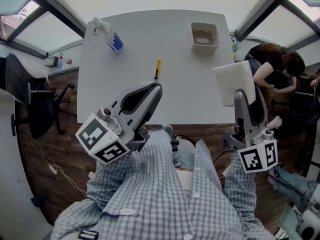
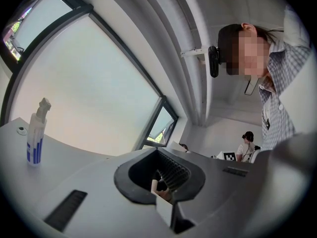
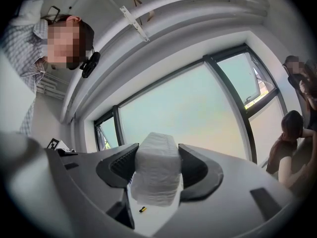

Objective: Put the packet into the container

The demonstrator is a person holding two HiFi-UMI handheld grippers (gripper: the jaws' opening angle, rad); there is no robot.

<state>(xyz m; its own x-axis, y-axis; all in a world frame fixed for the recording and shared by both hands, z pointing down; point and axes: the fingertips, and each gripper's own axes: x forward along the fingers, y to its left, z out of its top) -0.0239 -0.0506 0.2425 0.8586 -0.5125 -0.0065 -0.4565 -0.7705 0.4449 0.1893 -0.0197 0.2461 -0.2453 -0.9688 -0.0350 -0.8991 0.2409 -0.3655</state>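
Ahead and slightly left of the right gripper (image 1: 241, 97), clenched on the packet (image 1: 233, 81), stands the container (image 1: 204, 36); left gripper (image 1: 155, 89) closed, empty

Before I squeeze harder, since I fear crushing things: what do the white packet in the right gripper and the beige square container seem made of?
White packet: soft matte wrap, perhaps crinkled plastic film or tissue; fine wrinkles show between the jaws. Beige square container: probably moulded pulp or matte plastic; dull, rounded rim, no glare.
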